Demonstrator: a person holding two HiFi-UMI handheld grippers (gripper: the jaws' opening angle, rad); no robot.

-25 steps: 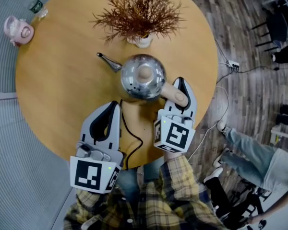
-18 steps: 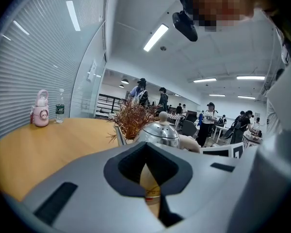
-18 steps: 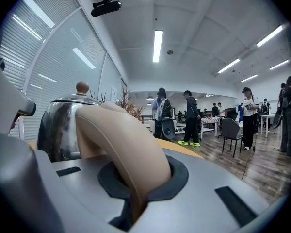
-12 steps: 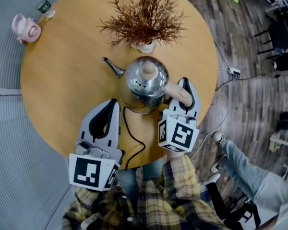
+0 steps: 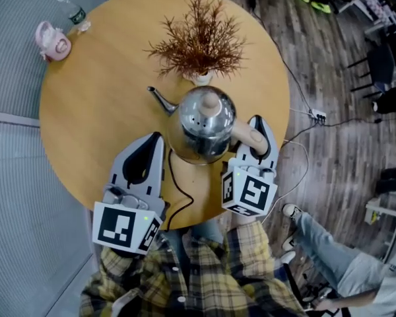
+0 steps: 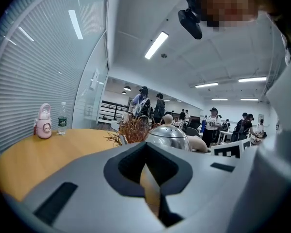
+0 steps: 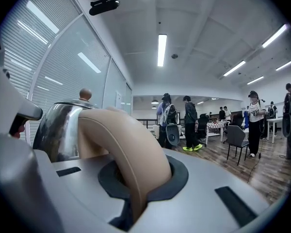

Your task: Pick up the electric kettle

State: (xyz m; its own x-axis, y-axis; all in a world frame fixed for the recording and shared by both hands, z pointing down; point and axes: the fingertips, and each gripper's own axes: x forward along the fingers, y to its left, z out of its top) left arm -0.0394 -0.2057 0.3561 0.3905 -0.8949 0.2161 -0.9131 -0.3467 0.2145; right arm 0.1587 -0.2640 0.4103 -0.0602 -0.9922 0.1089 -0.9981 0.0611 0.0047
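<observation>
Right gripper view: right gripper (image 7: 139, 186) jaws clamped on the beige handle (image 7: 126, 144). The kettle (image 7: 58, 130) body sits just beyond the jaws, to their left; the spout is not seen here.

Head view only: the spout (image 5: 160, 100) points away from the right jaws, ahead and left. The long axis runs spout to handle, level over the table (image 5: 99, 111). A cord (image 5: 178, 190) trails underneath.

Left gripper view: left gripper (image 6: 146, 152) jaws together, nothing between them. The kettle is ahead and right of them, apart.
</observation>
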